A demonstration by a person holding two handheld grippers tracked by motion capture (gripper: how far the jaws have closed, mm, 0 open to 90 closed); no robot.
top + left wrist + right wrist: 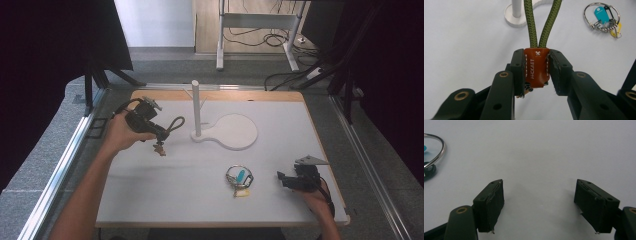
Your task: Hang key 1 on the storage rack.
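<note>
You pinch the brown tag point(537, 67) with your left gripper point(536, 72) so the green loop point(542, 23) can reach the white post point(196, 107), while your right gripper point(539, 203) waits, wide apart, near the tabletop's point(165, 195) right edge.

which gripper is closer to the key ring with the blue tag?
Right. The right gripper rests open on the table just beside the key ring; the left gripper, shut on the green cord loop, is farther off near the white stand.

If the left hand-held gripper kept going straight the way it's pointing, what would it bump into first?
Probably the white post of the stand. The left hand-held gripper, clamped on the keychain's brown leather tab, points toward it, with the green cord loop leading. How far off the post stands is hard to judge.
</note>
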